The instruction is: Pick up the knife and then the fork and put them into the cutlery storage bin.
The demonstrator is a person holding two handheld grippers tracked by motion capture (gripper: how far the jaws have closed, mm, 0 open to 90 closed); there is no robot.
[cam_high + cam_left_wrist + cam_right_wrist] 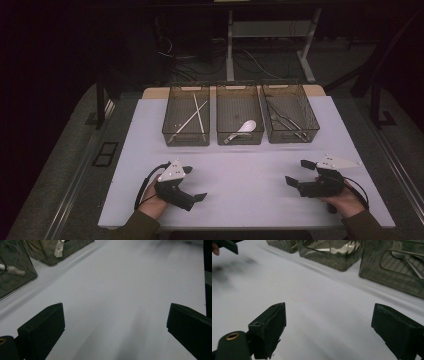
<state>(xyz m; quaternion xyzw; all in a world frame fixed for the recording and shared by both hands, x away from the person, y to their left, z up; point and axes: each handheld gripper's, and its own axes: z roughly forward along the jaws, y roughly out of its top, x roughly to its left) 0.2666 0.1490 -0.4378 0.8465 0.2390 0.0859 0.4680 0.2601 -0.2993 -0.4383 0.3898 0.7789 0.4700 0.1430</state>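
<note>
Three dark see-through bins stand in a row at the back of the white table. The left bin holds pale chopsticks. A white spoon lies in the middle bin, and metal utensils lie in the right bin. My left gripper rests low near the front left, open and empty. My right gripper sits at the front right with its jaws wide apart, and there is just bare table between them.
In the right gripper view, two bin walls rise ahead, and one jaw of the other gripper shows at the top left. Beyond the table are a dark floor, cables and desk legs.
</note>
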